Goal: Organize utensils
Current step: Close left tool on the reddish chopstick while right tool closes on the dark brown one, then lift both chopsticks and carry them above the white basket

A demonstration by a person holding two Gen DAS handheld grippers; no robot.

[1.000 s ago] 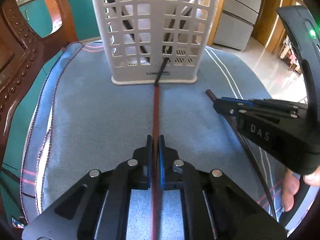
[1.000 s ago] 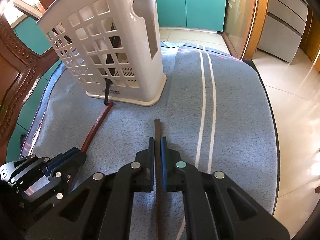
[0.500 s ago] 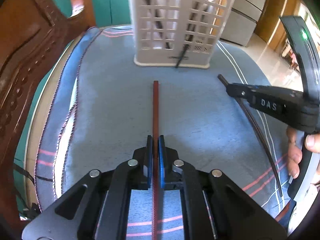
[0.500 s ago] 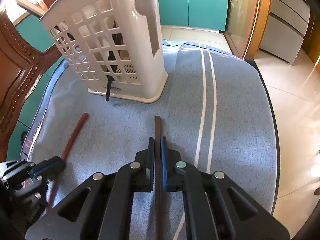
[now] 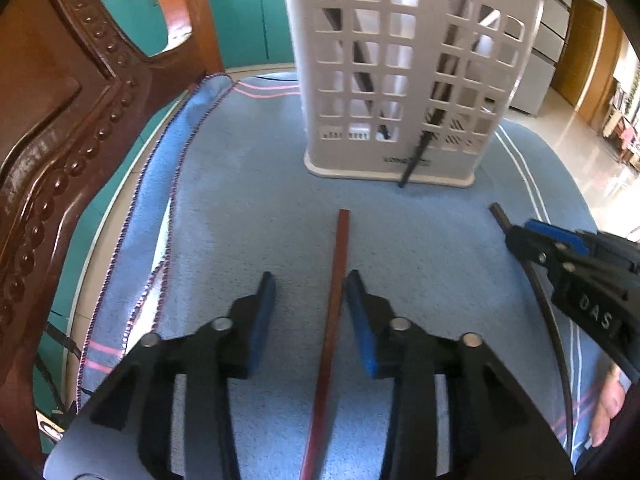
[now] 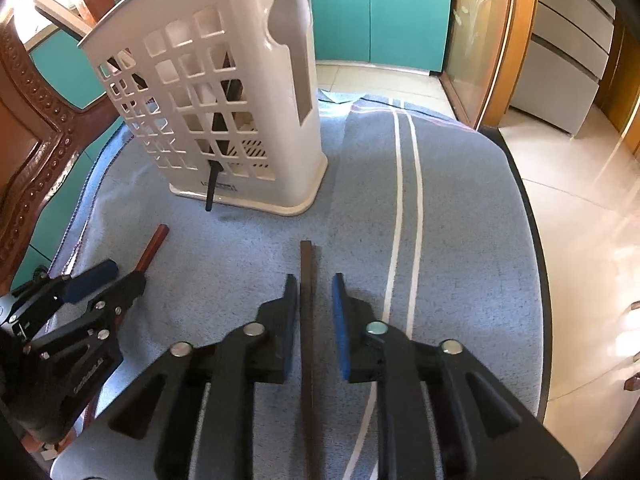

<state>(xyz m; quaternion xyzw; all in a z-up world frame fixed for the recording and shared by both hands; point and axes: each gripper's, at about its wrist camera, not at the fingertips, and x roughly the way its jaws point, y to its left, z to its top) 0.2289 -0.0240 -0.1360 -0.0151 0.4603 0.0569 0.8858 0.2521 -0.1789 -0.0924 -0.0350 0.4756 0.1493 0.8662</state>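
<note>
A red-brown chopstick (image 5: 337,276) lies on the blue cloth between the fingers of my left gripper (image 5: 310,280). Its jaws are opening and the stick rests close to the right pad, unpressed. A dark brown chopstick (image 6: 306,268) lies between the fingers of my right gripper (image 6: 315,280), near the left pad; those jaws are opening too. The white lattice utensil basket (image 5: 400,80) stands upright ahead, with dark utensils inside. The right wrist view shows the basket (image 6: 288,140), the left gripper (image 6: 124,276) and the red-brown chopstick (image 6: 154,246).
A black utensil tip (image 6: 211,194) pokes out through the basket's base. A carved wooden chair back (image 5: 60,140) rises close on the left. The blue cloth (image 6: 460,220) covers the table, whose dark edge (image 6: 528,216) curves along the right above a tiled floor. A hand (image 5: 604,404) shows at lower right.
Both grippers were shut on their chopsticks and now have their jaws apart, with the sticks lying loose on the cloth. The left gripper first drew its stick back from the basket.
</note>
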